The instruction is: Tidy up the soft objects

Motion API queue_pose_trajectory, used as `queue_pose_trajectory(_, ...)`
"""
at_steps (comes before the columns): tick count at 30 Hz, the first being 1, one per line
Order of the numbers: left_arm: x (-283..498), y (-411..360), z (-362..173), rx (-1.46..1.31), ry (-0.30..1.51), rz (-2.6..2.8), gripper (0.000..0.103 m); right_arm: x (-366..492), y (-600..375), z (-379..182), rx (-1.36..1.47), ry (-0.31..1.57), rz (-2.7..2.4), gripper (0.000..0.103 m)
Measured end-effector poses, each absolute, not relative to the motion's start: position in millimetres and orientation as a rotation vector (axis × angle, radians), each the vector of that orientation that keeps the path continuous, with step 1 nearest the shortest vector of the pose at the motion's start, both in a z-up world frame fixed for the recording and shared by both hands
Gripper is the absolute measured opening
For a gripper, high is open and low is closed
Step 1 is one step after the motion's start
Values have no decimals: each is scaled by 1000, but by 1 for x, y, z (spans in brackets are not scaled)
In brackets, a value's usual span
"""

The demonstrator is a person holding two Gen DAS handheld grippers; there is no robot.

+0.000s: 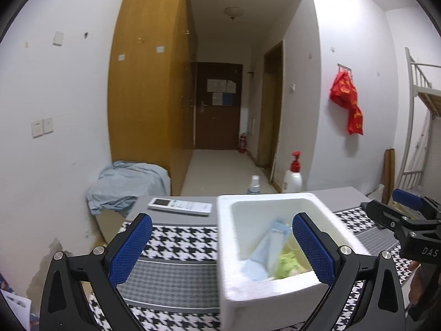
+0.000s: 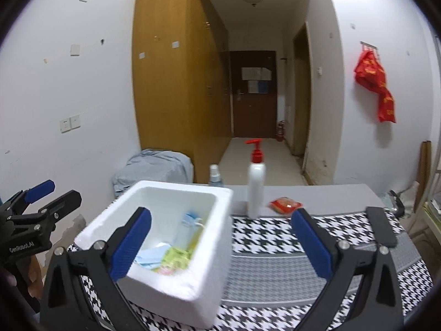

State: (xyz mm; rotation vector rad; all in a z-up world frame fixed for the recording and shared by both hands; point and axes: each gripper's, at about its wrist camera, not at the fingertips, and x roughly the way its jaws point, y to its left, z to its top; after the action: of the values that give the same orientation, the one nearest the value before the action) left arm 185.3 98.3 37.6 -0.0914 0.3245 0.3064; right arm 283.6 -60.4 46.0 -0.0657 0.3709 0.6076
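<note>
Grey table (image 2: 330, 193): houndstooth cloth (image 2: 275, 237), foam box (image 2: 176, 289), remote (image 1: 180, 206), pump bottle (image 2: 255, 190), red packet (image 2: 285, 204).

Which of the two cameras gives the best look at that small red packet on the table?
The right wrist view. The red packet lies in plain sight there on the grey table, right of the white pump bottle. The left wrist view does not show it at all; only the bottle appears behind the foam box.

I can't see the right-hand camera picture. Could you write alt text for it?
A white foam box sits on a houndstooth-patterned table, holding a light blue cloth, a yellow-green packet and a pale blue item. The right gripper frames the view, jaws open and empty. Behind stand a red-pump bottle and a red packet.
</note>
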Motion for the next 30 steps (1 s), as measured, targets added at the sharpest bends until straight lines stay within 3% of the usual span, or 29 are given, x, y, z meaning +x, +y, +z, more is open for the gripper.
queue_pose_trajectory(19,195,49,44,-56,334,229,102,272,-112,42,-41,364,553,103)
queue_pose_trajectory(30,157,23,58,-51,289,211,102,231,-134,54,-62,316,557,103)
